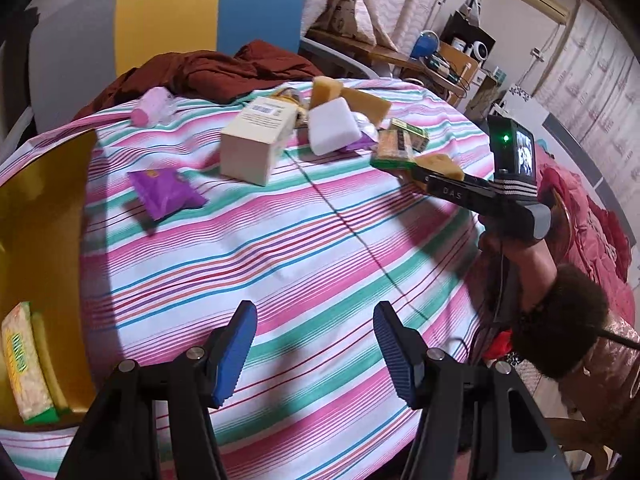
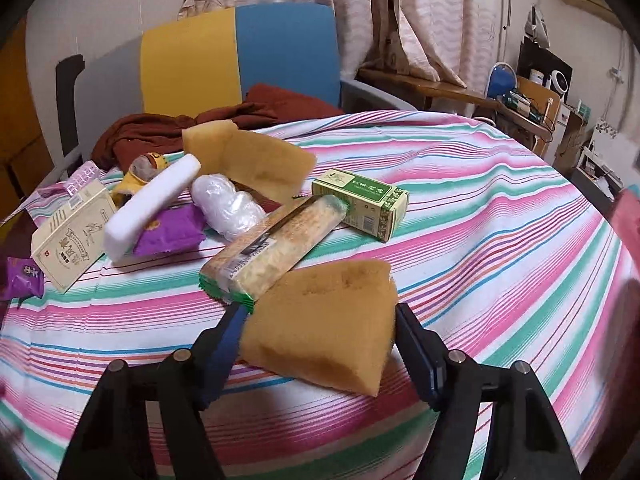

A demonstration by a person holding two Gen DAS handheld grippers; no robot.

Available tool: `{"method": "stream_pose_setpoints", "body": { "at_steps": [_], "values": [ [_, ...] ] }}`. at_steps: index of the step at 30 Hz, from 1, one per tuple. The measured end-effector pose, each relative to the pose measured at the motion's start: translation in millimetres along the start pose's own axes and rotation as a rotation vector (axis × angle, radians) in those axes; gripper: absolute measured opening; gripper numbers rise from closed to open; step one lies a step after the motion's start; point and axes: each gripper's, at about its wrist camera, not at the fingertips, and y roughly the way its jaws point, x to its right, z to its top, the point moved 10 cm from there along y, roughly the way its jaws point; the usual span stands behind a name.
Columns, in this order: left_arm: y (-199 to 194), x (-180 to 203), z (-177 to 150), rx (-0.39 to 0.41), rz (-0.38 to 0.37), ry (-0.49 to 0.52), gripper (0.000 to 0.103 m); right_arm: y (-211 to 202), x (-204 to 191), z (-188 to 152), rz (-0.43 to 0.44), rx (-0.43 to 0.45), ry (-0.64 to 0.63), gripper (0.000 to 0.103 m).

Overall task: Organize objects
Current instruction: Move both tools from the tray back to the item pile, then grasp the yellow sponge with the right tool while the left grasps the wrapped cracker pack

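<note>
tan sponge point(image 2: 320, 320) | tilted | against green-edged cracker pack point(image 2: 272, 240)

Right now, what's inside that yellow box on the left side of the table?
In the yellow box, a green-edged snack packet lies at the bottom beside something yellow that is partly covered by it. The frame edge cuts off the rest of the interior.

Right gripper point(image 2: 316, 340) around tan sponge point(image 2: 324, 320), cracker packet point(image 2: 272, 244) touching sponge, striped tablecloth point(image 2: 480, 240)

A tan wedge-shaped sponge point(image 2: 320, 332) is lying at lower centre, a green-edged cracker packet point(image 2: 272, 248) leaning just behind it, a green carton point(image 2: 360, 204) further back.
</note>
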Motion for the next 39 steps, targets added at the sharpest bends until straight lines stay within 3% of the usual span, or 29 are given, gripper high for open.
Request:
{"method": "stream_pose_setpoints", "body": {
  "at_steps": [4,12,15,20,27,32,39],
  "values": [
    [13,17,6,-0.021,-0.026,0.030,0.061,-1,6,-1,0.017,0.010,0.027,0.067],
    [40,65,39,-0.044,-0.089,0.131,0.061,-23,76,-11,-0.179,0.092,0.207,0.065],
    [59,93,57,-0.049,-0.136,0.146,0.061,-18,90,-19,-0.154,0.072,0.272,0.065],
    [100,129,90,-0.084,-0.199,0.101,0.061,-19,92,-21,-0.157,0.092,0.270,0.065],
    [155,150,133,-0.133,-0.178,-0.025,0.061,-17,96,-24,-0.153,0.108,0.300,0.066],
    [187,167,154,-0.150,-0.119,0.025,0.061,-16,96,-24,-0.143,0.111,0.308,0.066],
    [203,162,170,-0.086,-0.050,0.067,0.061,-17,97,-25,-0.137,0.115,0.313,0.067]
  ]
}}
